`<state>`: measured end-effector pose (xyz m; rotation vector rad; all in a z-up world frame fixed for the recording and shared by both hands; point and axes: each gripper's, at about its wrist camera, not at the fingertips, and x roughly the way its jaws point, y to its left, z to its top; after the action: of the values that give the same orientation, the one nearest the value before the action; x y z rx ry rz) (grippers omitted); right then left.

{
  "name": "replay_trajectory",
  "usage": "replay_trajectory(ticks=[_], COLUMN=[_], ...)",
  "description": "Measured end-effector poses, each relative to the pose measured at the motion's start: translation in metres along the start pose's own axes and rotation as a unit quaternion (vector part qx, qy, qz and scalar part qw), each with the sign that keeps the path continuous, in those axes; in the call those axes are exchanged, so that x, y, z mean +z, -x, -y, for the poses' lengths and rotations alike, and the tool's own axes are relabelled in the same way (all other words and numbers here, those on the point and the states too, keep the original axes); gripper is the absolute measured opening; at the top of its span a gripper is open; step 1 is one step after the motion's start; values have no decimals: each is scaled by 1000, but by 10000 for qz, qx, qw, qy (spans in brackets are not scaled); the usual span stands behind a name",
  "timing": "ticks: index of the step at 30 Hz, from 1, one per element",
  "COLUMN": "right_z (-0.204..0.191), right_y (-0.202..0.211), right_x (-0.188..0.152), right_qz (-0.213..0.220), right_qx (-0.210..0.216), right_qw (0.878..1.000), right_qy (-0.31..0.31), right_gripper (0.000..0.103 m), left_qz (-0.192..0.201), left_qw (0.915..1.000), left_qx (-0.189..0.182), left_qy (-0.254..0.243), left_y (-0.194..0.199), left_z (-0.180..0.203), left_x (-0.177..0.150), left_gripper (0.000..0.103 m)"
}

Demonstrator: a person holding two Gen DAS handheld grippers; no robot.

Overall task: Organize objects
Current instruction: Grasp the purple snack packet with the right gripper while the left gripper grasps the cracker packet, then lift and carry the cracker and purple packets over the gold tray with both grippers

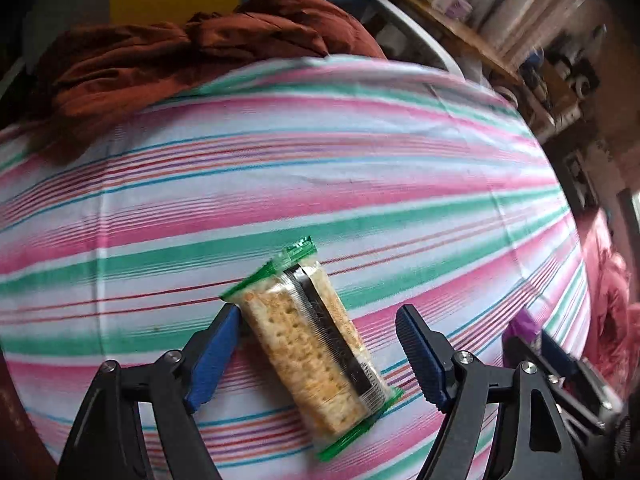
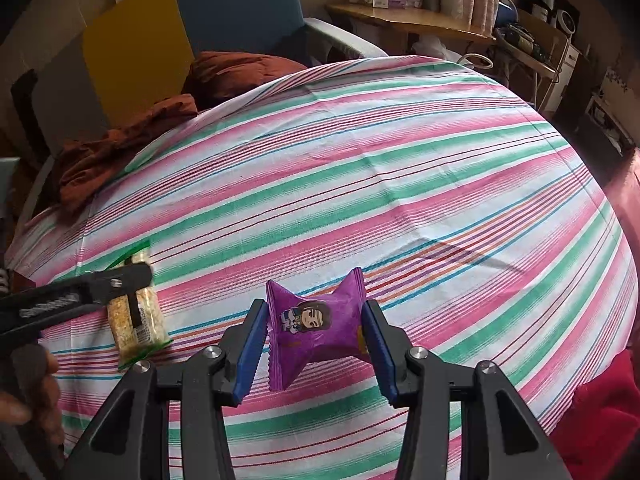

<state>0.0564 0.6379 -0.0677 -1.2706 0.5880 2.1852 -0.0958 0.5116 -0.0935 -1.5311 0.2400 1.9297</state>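
Note:
A cracker packet (image 1: 312, 344) with green sealed ends lies on the striped tablecloth (image 1: 320, 160). My left gripper (image 1: 318, 314) stands open around it: the left pad is at the packet's upper corner and the right pad is clear of it. The right wrist view shows the same cracker packet (image 2: 138, 332) at the left, under a black finger (image 2: 120, 276) of the left gripper. My right gripper (image 2: 314, 316) is shut on a purple snack packet (image 2: 316, 320) with a cartoon figure, both blue pads pressing its sides.
A rust-brown cloth (image 2: 120, 148) is heaped at the table's far left edge by a blue chair (image 2: 240, 8). A wooden shelf (image 2: 408, 20) with boxes stands behind. Red fabric (image 2: 600, 400) lies off the near right edge. A hand (image 2: 28, 392) shows at the left.

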Motion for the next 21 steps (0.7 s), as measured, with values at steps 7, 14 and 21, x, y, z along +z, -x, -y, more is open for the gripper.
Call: replay_trajectory(ticks=[7, 14, 21], right_z=[3, -6, -36], right_y=[-3, 1, 5], right_x=[-1, -1, -7], right_qz=[-62, 29, 87], right_qx=[-59, 175, 671], right_qw=[10000, 9996, 9940], right_qy=[-37, 209, 863], right_gripper=[48, 48, 48], left_qz=[162, 402, 520], left_qw=[9945, 9895, 9917], left_qx=[489, 639, 528], left_qy=[-912, -1231, -1050], left_y=[-9, 3, 29], left_z=[15, 0, -21], left_x=[-17, -34, -65], left_gripper=[75, 44, 42])
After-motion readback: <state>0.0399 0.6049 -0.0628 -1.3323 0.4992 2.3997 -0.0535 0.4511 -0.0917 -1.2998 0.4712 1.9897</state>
